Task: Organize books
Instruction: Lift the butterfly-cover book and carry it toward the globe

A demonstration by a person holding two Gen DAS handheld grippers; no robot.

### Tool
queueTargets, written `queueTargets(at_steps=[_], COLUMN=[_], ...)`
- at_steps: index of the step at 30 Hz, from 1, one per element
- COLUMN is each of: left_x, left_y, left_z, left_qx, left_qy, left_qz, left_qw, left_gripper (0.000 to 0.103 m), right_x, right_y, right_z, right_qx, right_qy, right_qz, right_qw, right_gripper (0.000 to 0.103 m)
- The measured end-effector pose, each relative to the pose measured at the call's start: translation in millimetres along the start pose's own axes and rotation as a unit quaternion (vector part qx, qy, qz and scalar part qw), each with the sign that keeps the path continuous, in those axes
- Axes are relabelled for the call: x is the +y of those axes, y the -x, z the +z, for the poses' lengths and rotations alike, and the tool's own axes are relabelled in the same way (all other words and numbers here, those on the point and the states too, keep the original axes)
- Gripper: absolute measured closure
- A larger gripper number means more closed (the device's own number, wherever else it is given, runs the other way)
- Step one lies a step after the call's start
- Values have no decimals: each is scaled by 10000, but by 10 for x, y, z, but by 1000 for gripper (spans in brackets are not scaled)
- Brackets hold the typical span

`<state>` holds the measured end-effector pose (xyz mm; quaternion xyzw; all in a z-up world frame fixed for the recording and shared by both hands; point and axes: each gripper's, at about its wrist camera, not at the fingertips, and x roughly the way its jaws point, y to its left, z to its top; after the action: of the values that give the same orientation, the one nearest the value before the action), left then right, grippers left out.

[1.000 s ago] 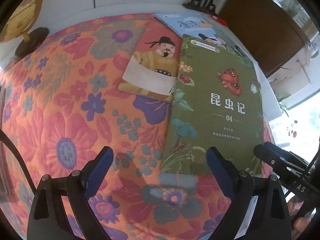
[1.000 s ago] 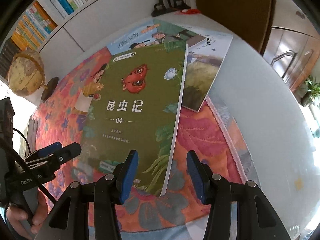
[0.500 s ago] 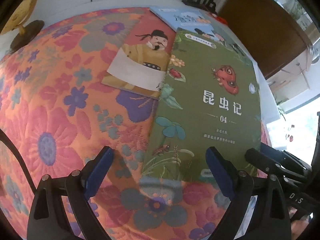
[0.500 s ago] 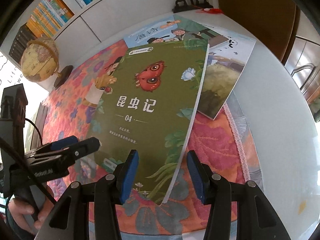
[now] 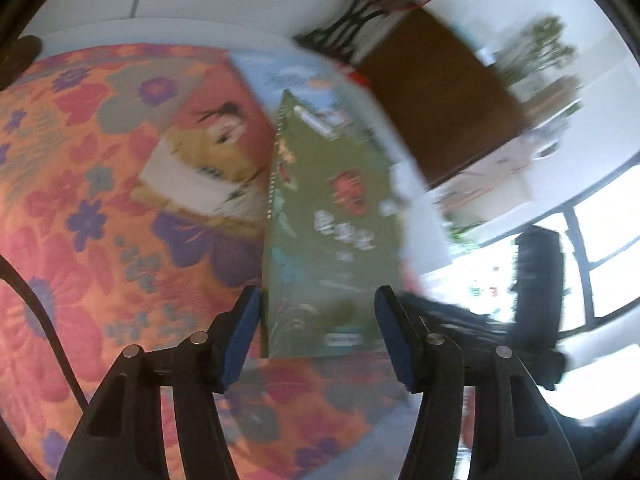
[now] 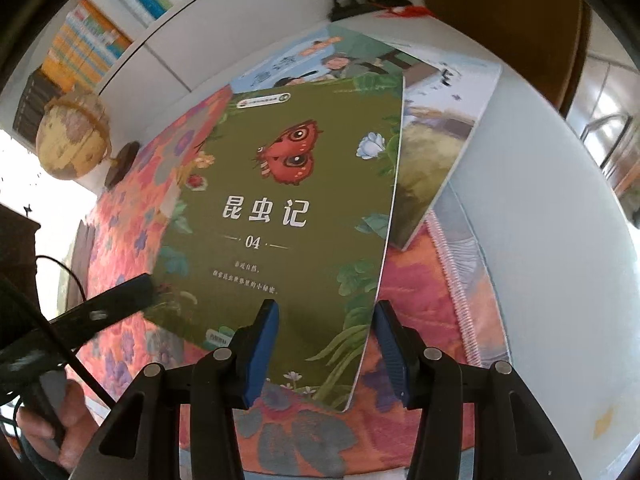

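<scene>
A green book with a red butterfly (image 6: 280,200) lies on top of a loose pile on the floral cloth (image 6: 420,280). Its near right corner sits in the gap of my right gripper (image 6: 326,308), whose blue pads stand apart and do not press it. My left gripper (image 5: 318,296) is closing its jaws. The green book (image 5: 328,240) has its near edge in the gap, and the blurred picture shows no pad pressing it. From the right wrist view the left gripper (image 6: 132,292) reaches the book's near left corner.
Under the green book lie a red book with a robed figure (image 5: 208,148), a blue book (image 6: 320,60) and a book with a grassy picture (image 6: 436,140). A globe (image 6: 72,140) and a bookshelf (image 6: 92,48) stand at the back left. The white table (image 6: 540,220) shows on the right.
The left gripper's jaws have narrowed a lot and its view has tipped upward and blurred. The right gripper keeps its gap and now sits closer over the green book's corner.
</scene>
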<state>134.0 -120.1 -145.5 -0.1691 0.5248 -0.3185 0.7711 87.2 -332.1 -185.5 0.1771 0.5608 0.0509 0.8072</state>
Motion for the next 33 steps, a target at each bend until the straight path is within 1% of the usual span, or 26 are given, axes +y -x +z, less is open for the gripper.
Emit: queueTargets(at_steps=[2,3,4,5,6,7,8,9,11,13,14,15,16,17,18,19,20,21,23,25,27,28,29,31,32,33], left_x=[-22,-41,-85,-121,-162,-172,-177,-170,-135,-82,-62,-38,-16,-18,27,73,107,123,116,126,97,57,56,-51,-63,-83], left_y=[13,-1,-48,-125,-246,-307,-389,-427,-377,-294,-270,-256,-256,-272,-267,-270,-276,-297,-296,-306,-306,-317,-297,-348,-336,-346], left_z=[44,42,46,38,30,32,28,31,34,69,91,121,149,175,184,190,196,198,204,181,157,158,137,150,126,127], left_qx=[-48,-49,-29,19,110,145,162,162,38,-17,-15,-19,-15,-26,-45,-57,-77,-80,-46,37,113,170,209,272,282,281], left_qy=[92,91,26,-78,-226,-289,-307,-253,-33,437,615,801,940,1072,1300,1518,1651,1716,1709,1657,1489,1299,1154,835,768,813], left_qz=[-388,-428,-312,-96,282,480,721,774,533,-215,-489,-767,-945,-1086,-1290,-1450,-1532,-1544,-1423,-1164,-761,-479,-295,40,85,-78], left_qw=[9992,9990,9995,9999,9993,9983,9968,9965,9986,9988,9969,9938,9911,9883,9831,9777,9743,9730,9750,9793,9859,9902,9927,9961,9966,9963], left_gripper=[48,48,49,58,65,78,87,91,94,94,94,94,94,94,94,94,94,94,94,94,94,94,93,93,93,94], right_x=[-56,-69,-77,-79,-75,-69,-69,-67,-92,-157,-205,-285,-350,-431,-504,-597,-653,-712,-757,-762,-740,-688,-626,-437,-326,-245], right_y=[5,9,10,10,9,8,11,12,18,19,18,18,16,4,-18,-52,-70,-85,-72,-20,45,68,102,197,231,255], right_z=[8,7,10,14,17,20,20,23,34,56,57,52,42,29,15,-11,-29,-49,-64,-59,-58,-44,-19,21,53,78], right_qx=[12,15,21,32,43,56,64,72,128,243,304,346,368,388,409,431,431,396,274,133,14,-4,-73,-263,-351,-426], right_qy=[-115,-160,-193,-186,-169,-151,-150,-162,-225,-393,-546,-812,-1033,-1303,-1544,-1860,-2047,-2256,-2426,-2391,-2152,-1976,-1766,-1218,-899,-609], right_qz=[153,201,243,274,286,289,290,303,369,494,666,967,1206,1506,1783,2133,2326,2572,2909,2792,2557,2372,2194,1710,1415,1164], right_qw=[9998,9997,9995,9994,9994,9995,9994,9994,9990,9977,9958,9914,9866,9792,9709,9581,9498,9388,9251,9299,9425,9511,9595,9774,9852,9904], right_gripper=[54,54,54,54,54,54,54,54,54,53,50,44,41,34,29,28,28,28,28,37,71,76,77,78,78,78])
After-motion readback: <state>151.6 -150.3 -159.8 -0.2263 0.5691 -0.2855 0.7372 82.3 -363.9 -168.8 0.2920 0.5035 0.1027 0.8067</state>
